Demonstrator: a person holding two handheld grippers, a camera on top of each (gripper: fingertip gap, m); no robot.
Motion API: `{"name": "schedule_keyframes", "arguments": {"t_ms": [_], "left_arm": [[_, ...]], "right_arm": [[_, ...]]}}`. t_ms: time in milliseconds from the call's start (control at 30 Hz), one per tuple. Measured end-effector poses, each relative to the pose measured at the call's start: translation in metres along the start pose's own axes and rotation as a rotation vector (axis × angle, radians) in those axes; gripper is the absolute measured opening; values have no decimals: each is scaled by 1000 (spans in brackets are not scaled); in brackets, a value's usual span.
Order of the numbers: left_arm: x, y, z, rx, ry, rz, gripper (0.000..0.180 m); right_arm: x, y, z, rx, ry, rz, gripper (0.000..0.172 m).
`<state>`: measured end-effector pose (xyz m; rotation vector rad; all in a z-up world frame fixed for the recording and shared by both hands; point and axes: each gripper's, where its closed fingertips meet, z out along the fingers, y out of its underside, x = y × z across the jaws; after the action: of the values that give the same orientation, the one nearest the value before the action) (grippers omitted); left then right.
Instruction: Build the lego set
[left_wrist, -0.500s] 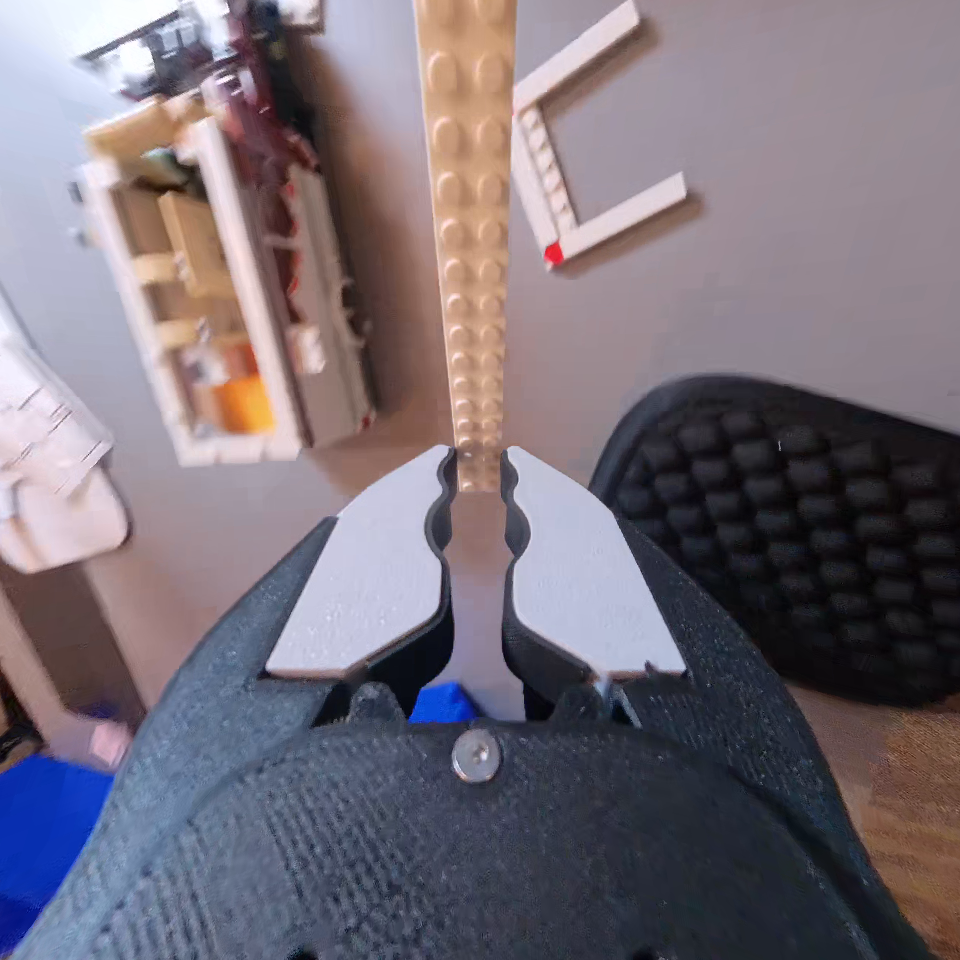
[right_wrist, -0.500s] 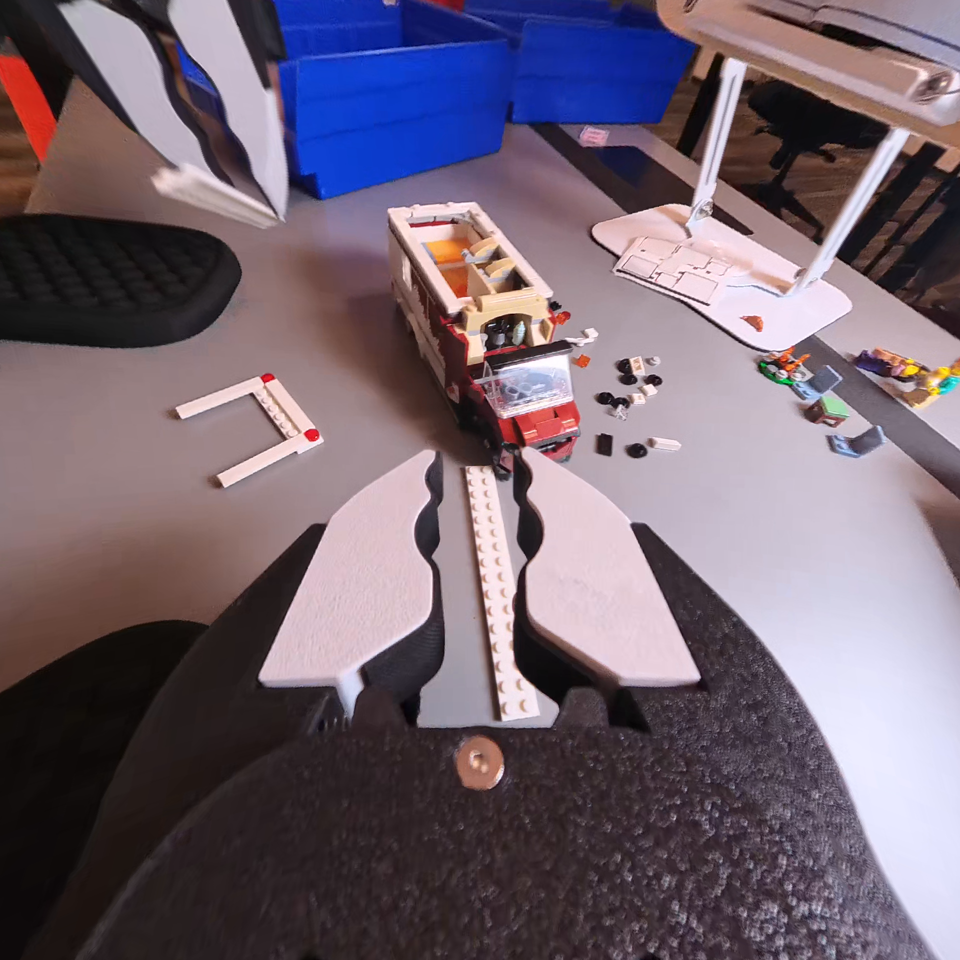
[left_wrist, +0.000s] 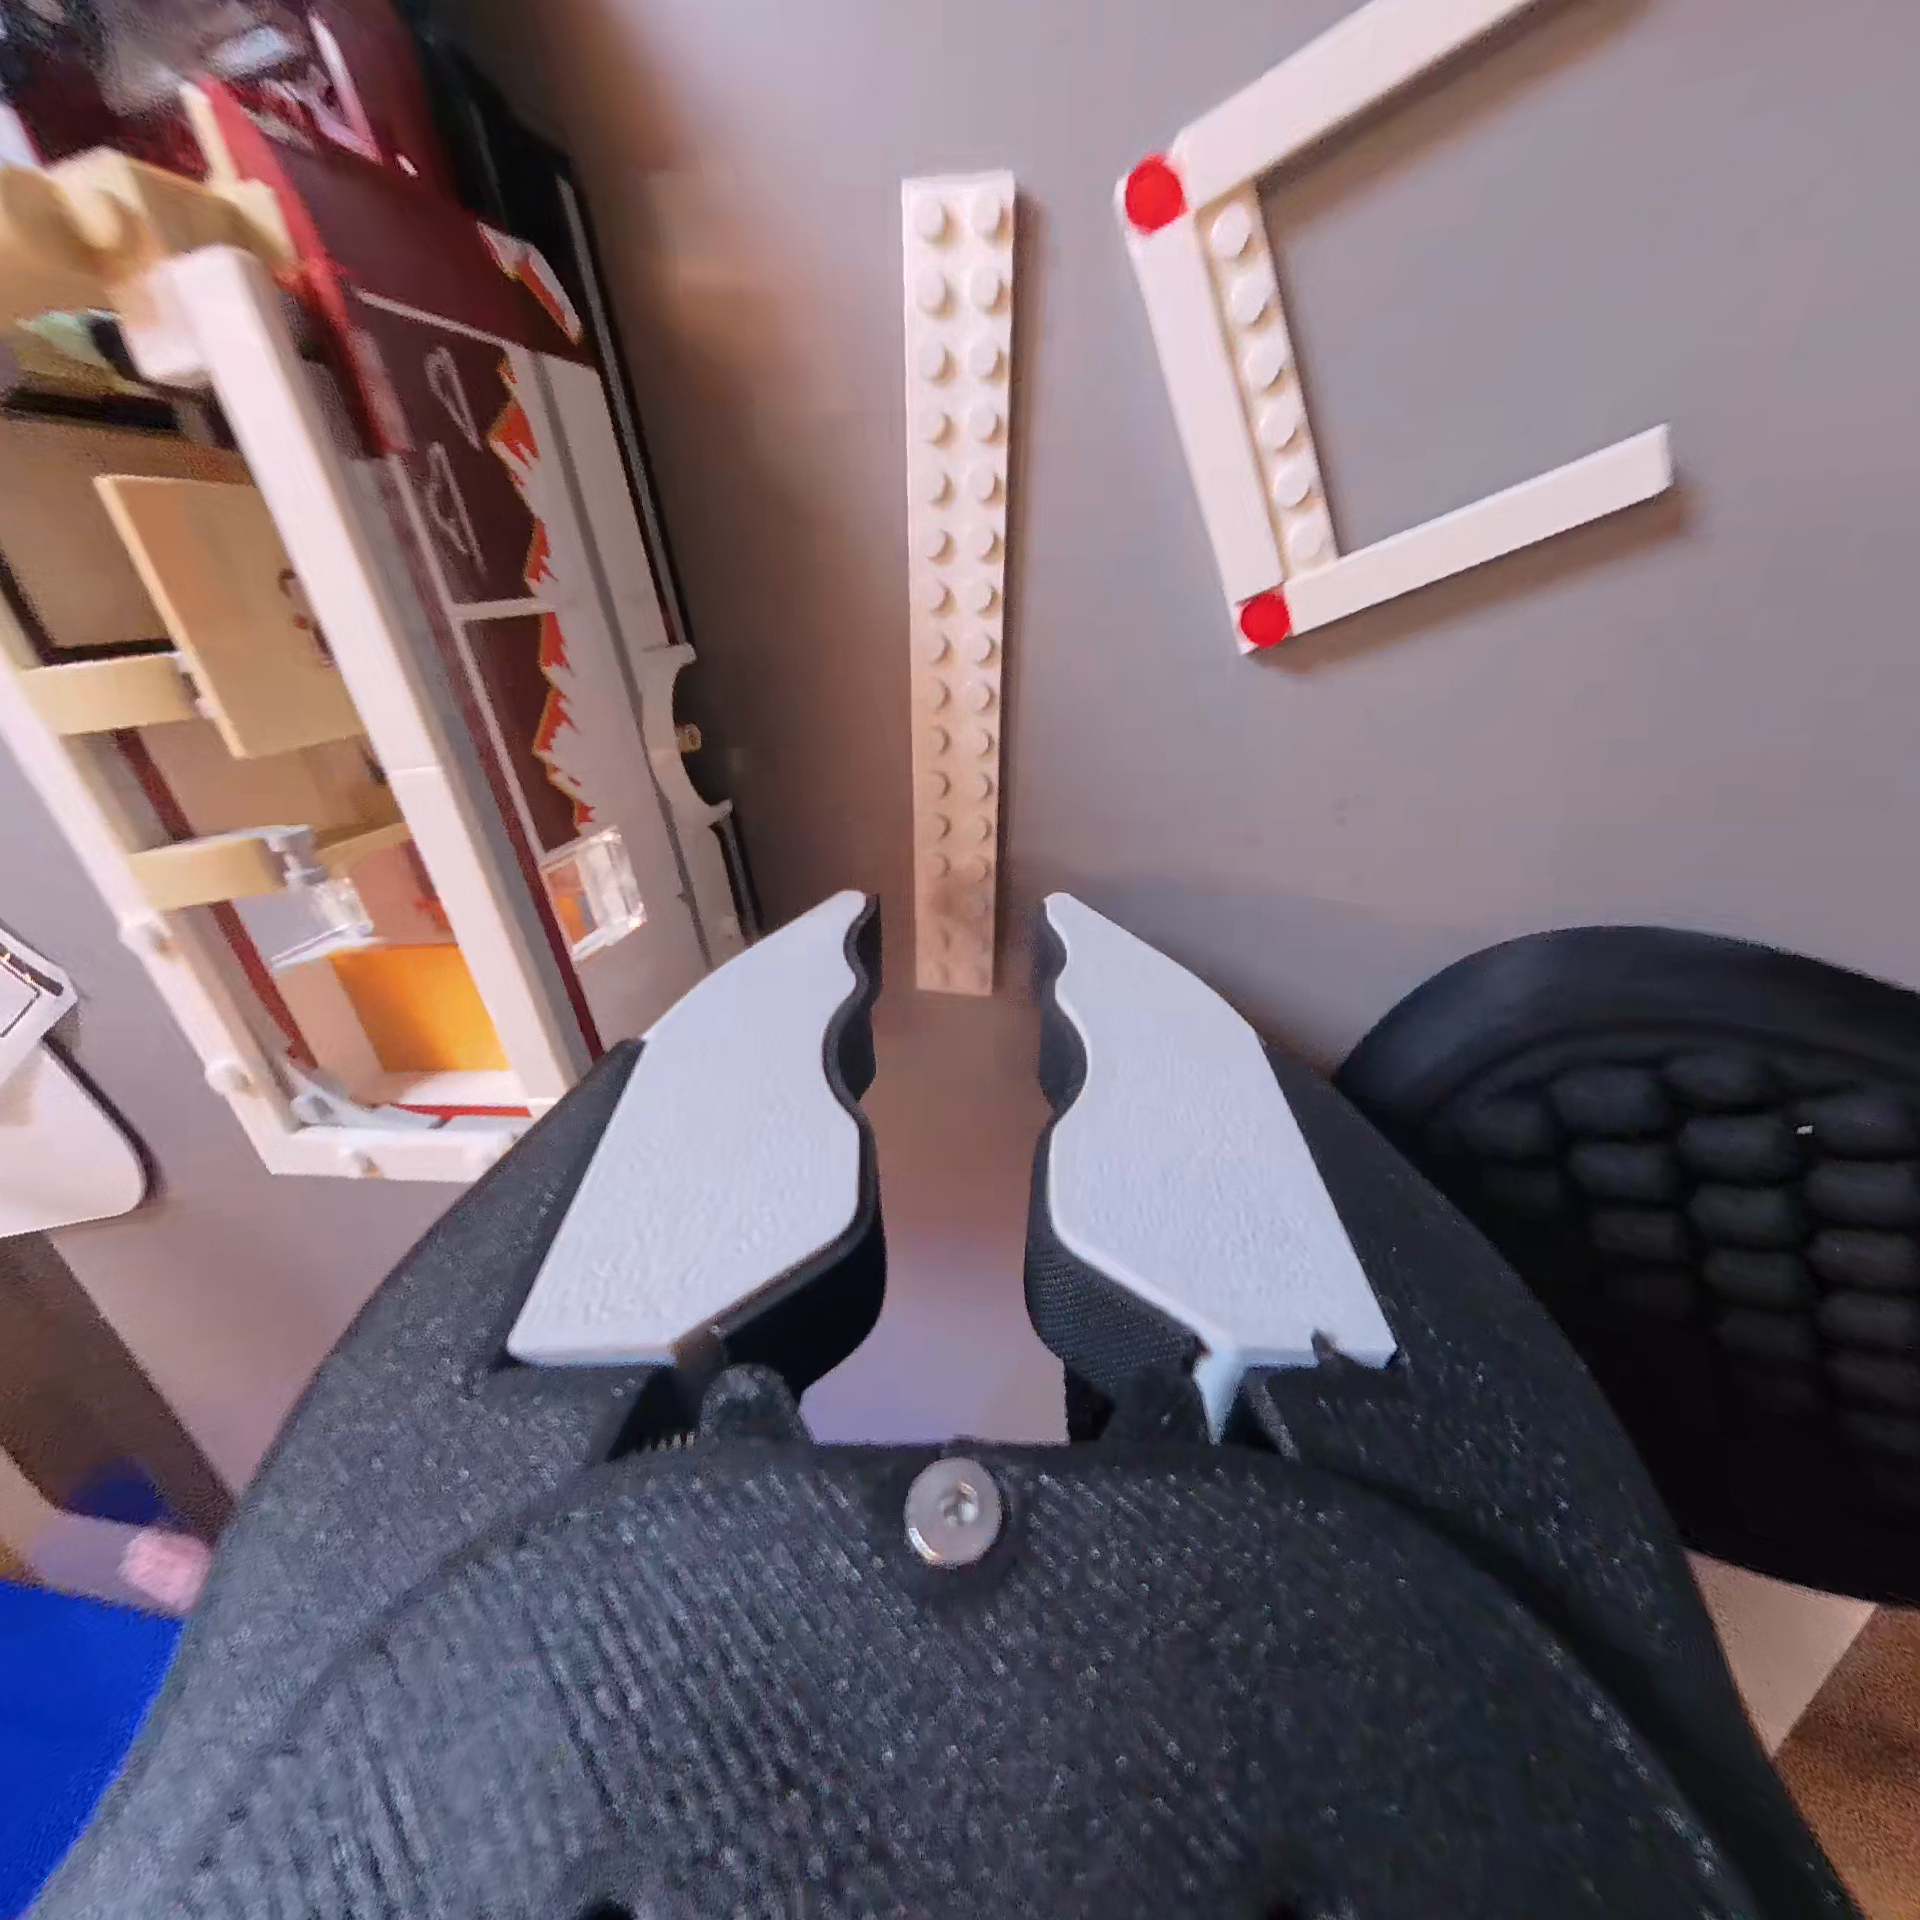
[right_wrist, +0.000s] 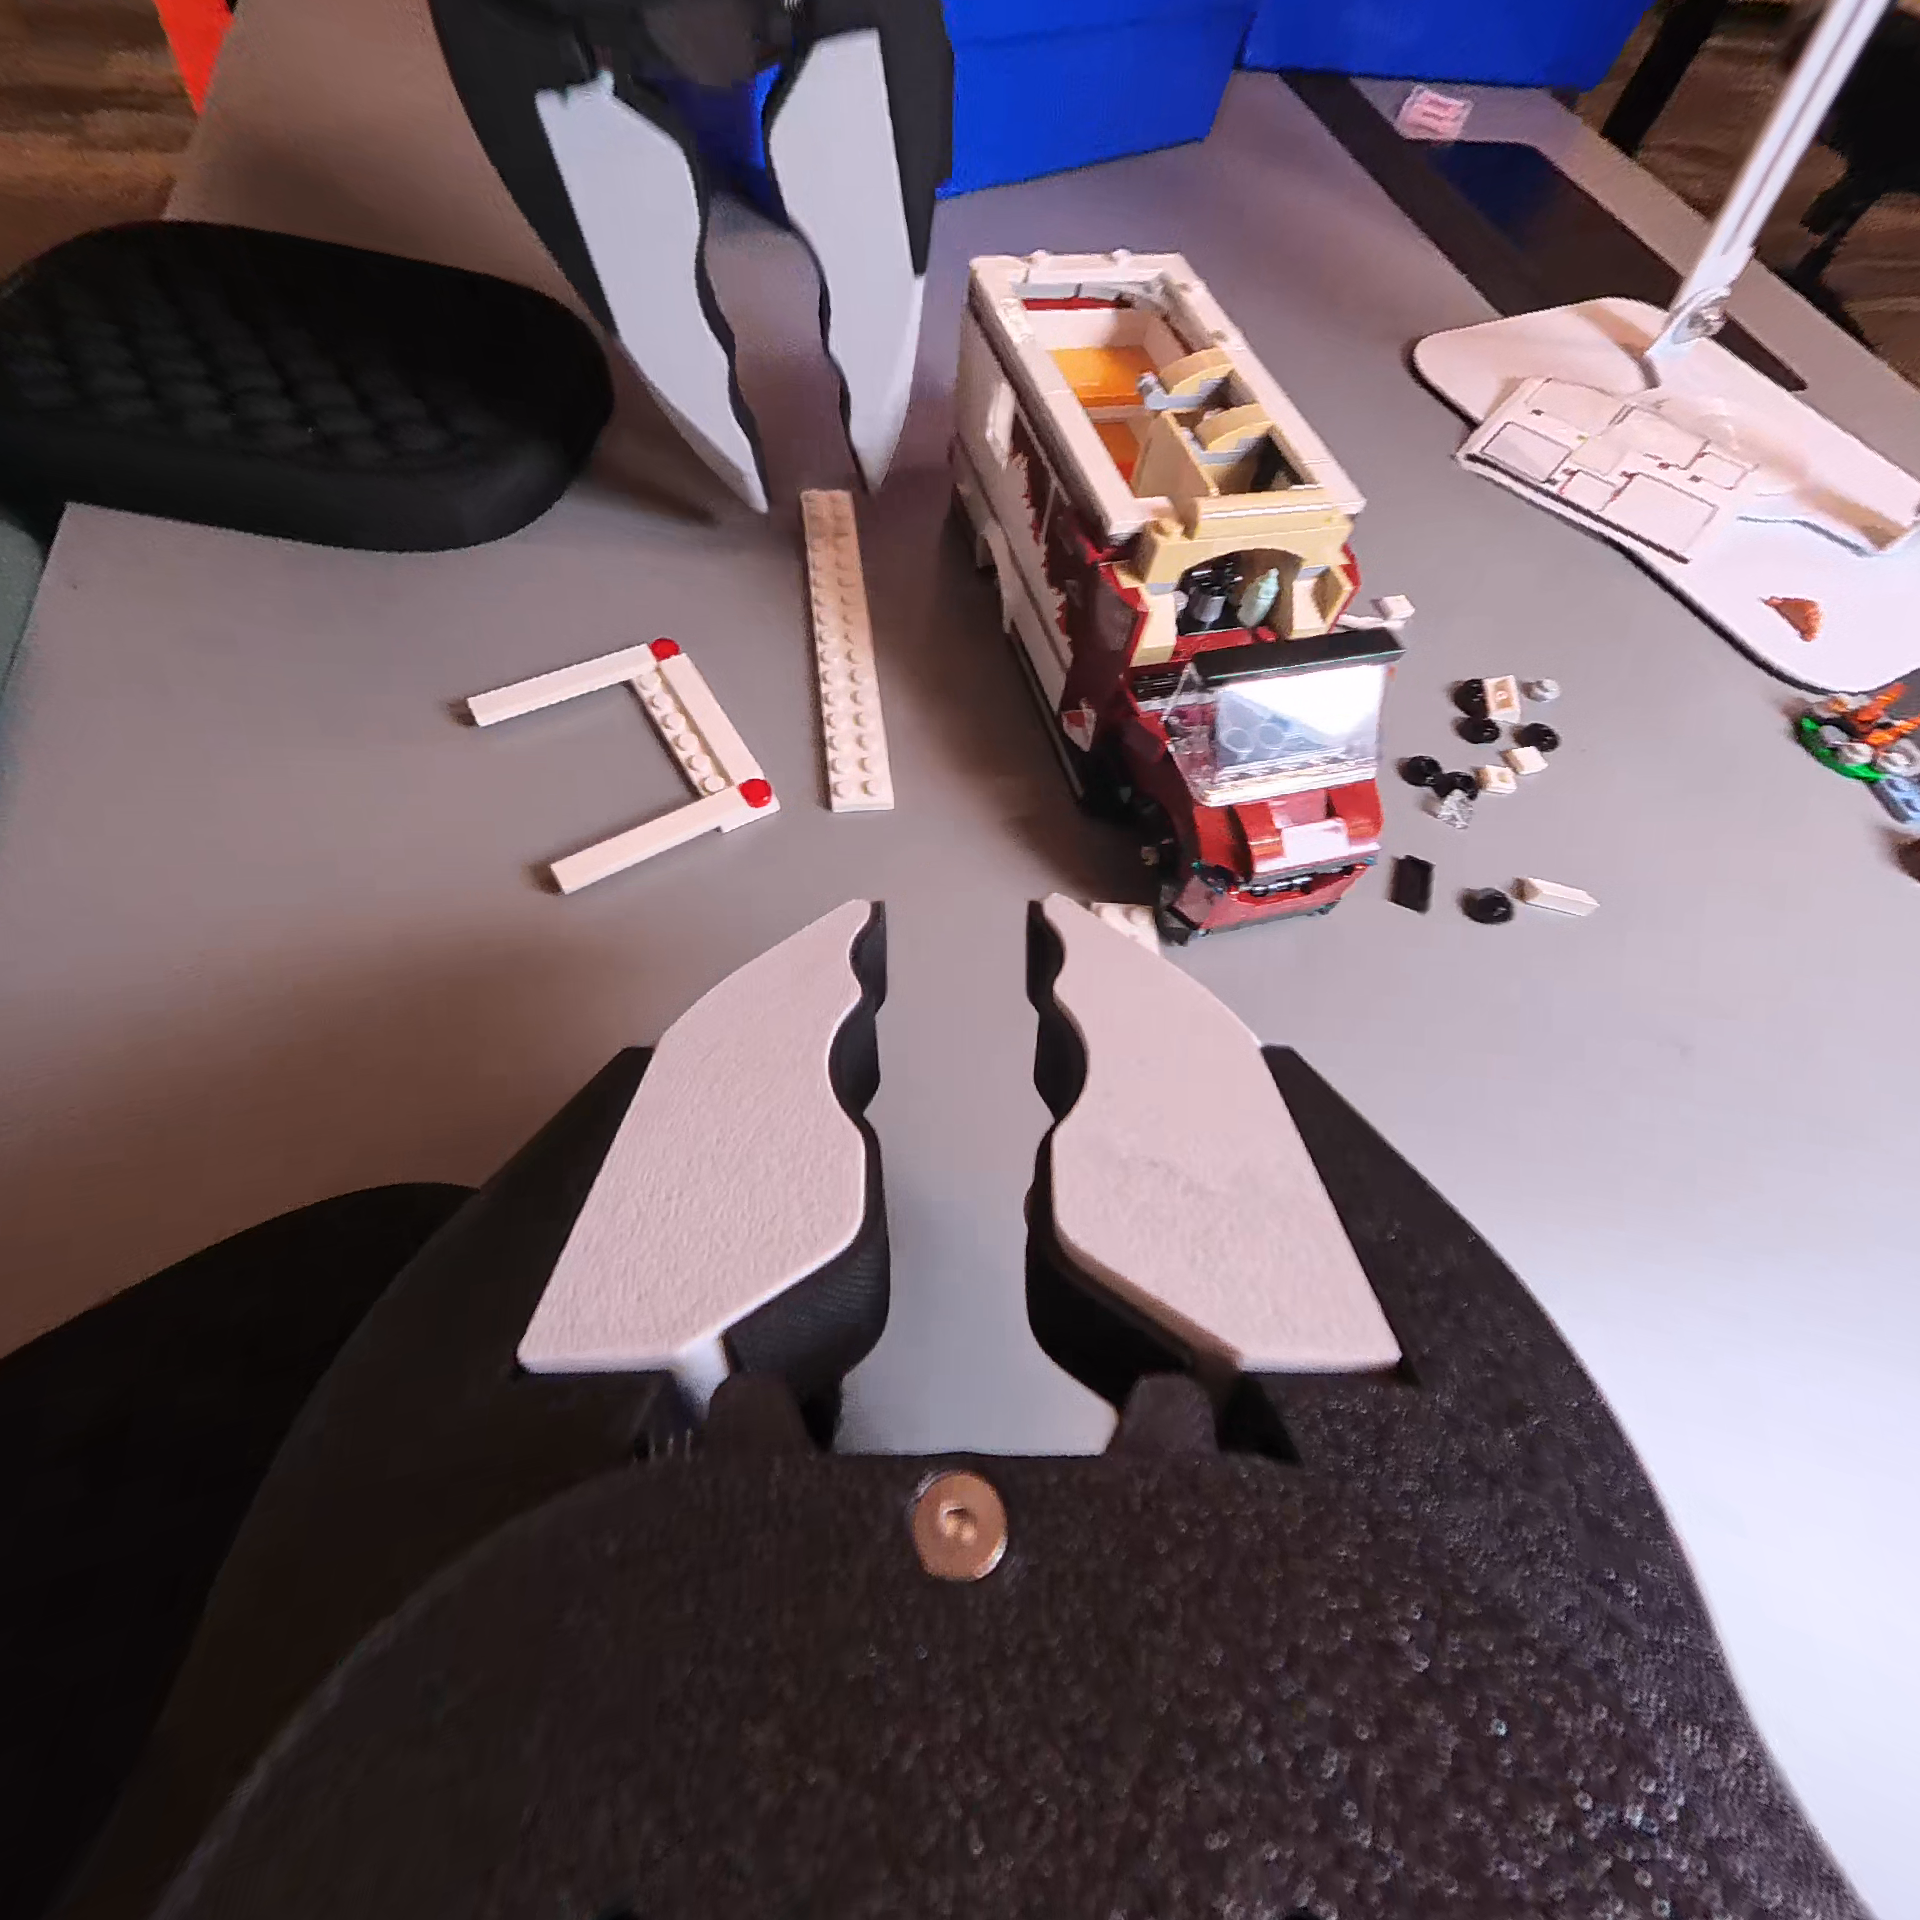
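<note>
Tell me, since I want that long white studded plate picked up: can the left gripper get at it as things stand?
Probably yes. The left gripper is open with nothing in it, its tips just short of the long white plate, which lies flat on the grey table, clear of the toy camper van and white U-shaped frame.
</note>
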<state>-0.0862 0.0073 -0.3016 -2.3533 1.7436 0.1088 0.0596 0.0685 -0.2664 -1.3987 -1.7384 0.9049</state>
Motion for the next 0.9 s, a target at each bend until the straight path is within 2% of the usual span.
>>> {"name": "schedule_keyframes", "arguments": {"t_ms": [33, 133, 267, 333, 433, 533, 633, 733, 800, 900], "left_arm": [[3, -5, -4, 50, -1, -16, 27], [12, -12, -8, 180, -5, -66, 27], [1, 9, 7, 204, -69, -184, 31], [-2, 12, 11, 269, -61, -247, 31], [-6, 14, 13, 315, -49, -306, 30], [-9, 17, 7, 345, -63, -298, 28], [-24, 11, -20, 533, -83, -389, 25], [-52, 21, -55, 738, -186, -524, 27], [-67, 33, -64, 793, -263, -606, 41], [-68, 38, -33, 677, -253, -632, 72]], "right_arm": [[-4, 1, 3, -13, -13, -8, 25], [-11, 3, 10, -42, -45, -23, 25], [-5, 14, 14, -151, -13, -71, 25], [4, 21, 8, -201, 18, -73, 26], [21, 25, -1, -216, 57, -13, 28], [33, 18, -3, -178, 100, 20, 29], [50, 8, 5, -167, 192, -6, 47], [65, 4, 22, -178, 209, -30, 66], [69, 7, 36, -198, 172, -12, 71], [74, 9, 55, -218, 138, -15, 71]]}}
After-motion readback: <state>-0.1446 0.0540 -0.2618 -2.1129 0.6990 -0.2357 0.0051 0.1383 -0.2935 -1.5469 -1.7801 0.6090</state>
